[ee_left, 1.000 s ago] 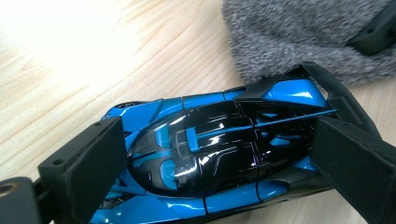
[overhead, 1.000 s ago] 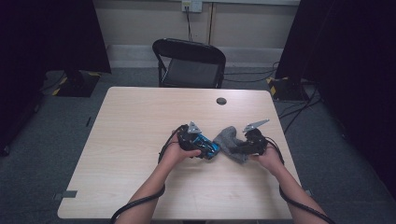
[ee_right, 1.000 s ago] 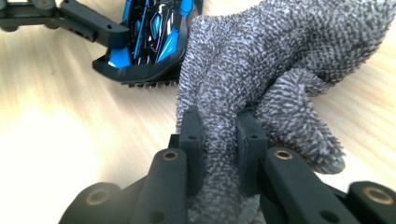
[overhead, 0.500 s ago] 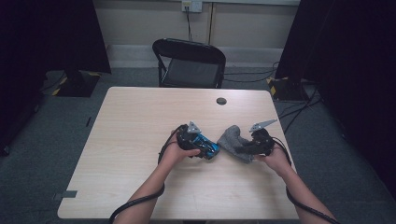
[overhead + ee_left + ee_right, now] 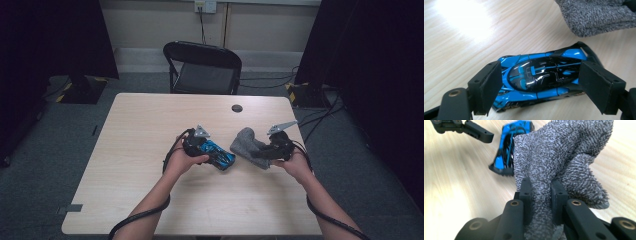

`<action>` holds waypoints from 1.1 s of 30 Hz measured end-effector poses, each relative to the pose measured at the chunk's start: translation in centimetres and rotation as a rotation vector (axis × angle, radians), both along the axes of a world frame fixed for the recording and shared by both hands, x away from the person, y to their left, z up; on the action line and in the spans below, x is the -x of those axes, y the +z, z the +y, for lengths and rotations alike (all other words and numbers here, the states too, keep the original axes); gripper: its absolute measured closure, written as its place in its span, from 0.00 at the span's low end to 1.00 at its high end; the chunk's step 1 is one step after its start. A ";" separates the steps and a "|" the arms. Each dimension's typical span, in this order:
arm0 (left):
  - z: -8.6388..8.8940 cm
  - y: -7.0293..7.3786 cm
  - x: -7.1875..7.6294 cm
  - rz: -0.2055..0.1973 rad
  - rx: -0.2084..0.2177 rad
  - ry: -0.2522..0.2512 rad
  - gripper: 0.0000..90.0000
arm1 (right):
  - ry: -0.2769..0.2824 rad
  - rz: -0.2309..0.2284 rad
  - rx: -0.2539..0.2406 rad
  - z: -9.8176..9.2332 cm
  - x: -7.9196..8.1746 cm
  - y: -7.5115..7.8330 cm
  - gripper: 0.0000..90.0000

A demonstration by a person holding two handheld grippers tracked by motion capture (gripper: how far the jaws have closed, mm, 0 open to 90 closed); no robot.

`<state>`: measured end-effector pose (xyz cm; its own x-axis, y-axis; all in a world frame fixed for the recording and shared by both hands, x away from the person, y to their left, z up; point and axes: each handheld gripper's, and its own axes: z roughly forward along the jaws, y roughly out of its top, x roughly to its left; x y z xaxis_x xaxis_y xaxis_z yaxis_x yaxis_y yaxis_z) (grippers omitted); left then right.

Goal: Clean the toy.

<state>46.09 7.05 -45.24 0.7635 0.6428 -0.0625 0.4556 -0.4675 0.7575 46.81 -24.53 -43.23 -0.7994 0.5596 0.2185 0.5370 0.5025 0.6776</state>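
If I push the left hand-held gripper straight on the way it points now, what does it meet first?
The blue toy car: it already sits between the left hand-held gripper's jaws, which have just been closing around it. Beyond the car lies the grey sock held by the right hand-held gripper; how far beyond is hard to judge.

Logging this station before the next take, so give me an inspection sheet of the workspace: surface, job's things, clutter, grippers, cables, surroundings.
Surface: light wood-grain table, bare apart from the items below.
Job's things: glossy blue and black toy car lying on the table; grey knitted cloth lifted and hanging bunched.
Clutter: small dark round disc near the far edge.
Grippers: left gripper has just been closing, jaws at either end of the toy car, pads apparently not yet pressing; right gripper shut on the cloth.
Cables: black cable trailing from each gripper along the forearms.
Surroundings: black folding chair behind the table, grey carpet, dark curtains, wall outlet with cord.
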 end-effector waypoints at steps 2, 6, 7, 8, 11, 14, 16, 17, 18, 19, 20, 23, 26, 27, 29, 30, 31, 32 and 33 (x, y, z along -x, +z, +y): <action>0.5 0.4 0.2 -0.006 0.001 0.000 0.21 | 0.001 -0.008 -0.008 0.2 0.0 0.5 0.84; 1.6 0.9 0.7 -0.017 0.007 0.012 0.21 | 0.023 -0.019 -0.018 1.3 0.2 1.3 0.84; 2.0 1.1 0.8 -0.020 0.011 0.012 0.21 | 0.032 -0.024 -0.020 1.7 0.3 1.5 0.84; 2.2 1.3 0.9 -0.023 0.021 0.019 0.21 | 0.040 -0.030 -0.021 2.1 0.4 1.7 0.84; 3.1 2.0 1.3 -0.033 0.040 0.029 0.21 | 0.075 -0.042 -0.026 3.7 0.5 2.3 0.84; 4.0 2.7 1.6 -0.052 0.042 0.035 0.21 | 0.105 -0.042 -0.023 5.3 0.5 2.4 0.84; 4.7 3.0 1.9 -0.059 0.054 0.043 0.21 | 0.125 -0.042 -0.020 6.6 0.5 2.2 0.84; 5.0 3.1 2.0 -0.060 0.055 0.046 0.21 | 0.136 -0.041 -0.022 7.2 0.5 2.1 0.84; 5.3 3.2 2.1 -0.057 0.053 0.048 0.21 | 0.146 -0.039 -0.023 7.8 0.4 2.0 0.84; 5.6 3.3 2.2 -0.054 0.053 0.049 0.23 | 0.156 -0.037 -0.023 8.3 0.4 1.9 0.84; 5.9 3.4 2.4 -0.053 0.056 0.050 0.24 | 0.163 -0.036 -0.021 8.8 0.4 1.8 0.84; 6.9 3.7 2.8 -0.057 0.055 0.059 0.24 | 0.194 -0.032 -0.022 10.5 0.5 1.5 0.84; 8.0 4.0 3.1 -0.065 0.060 0.074 0.24 | 0.227 -0.034 -0.019 12.1 0.7 1.4 0.84; 8.4 4.1 3.2 -0.066 0.064 0.082 0.24 | 0.238 -0.030 -0.021 12.6 0.8 1.4 0.84; 9.1 4.1 3.4 -0.064 0.066 0.095 0.24 | 0.254 -0.029 -0.018 13.5 0.9 1.3 0.84; 9.5 4.1 3.5 -0.064 0.061 0.101 0.24 | 0.263 -0.026 -0.017 13.9 0.9 1.2 0.84; 9.8 4.1 3.7 -0.064 0.061 0.108 0.24 | 0.268 -0.023 -0.014 14.3 0.9 1.1 0.84; 10.2 4.0 3.8 -0.060 0.060 0.112 0.24 | 0.276 -0.021 -0.014 14.7 0.9 1.0 0.84; 10.5 4.0 3.9 -0.053 0.057 0.118 0.24 | 0.284 -0.018 -0.011 15.1 1.0 0.9 0.84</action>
<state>42.19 17.57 -41.27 0.6864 0.7246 -0.0624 0.4630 -0.3692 0.8058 45.78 -9.40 -42.31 -0.9277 0.3105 0.2075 0.3635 0.6238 0.6919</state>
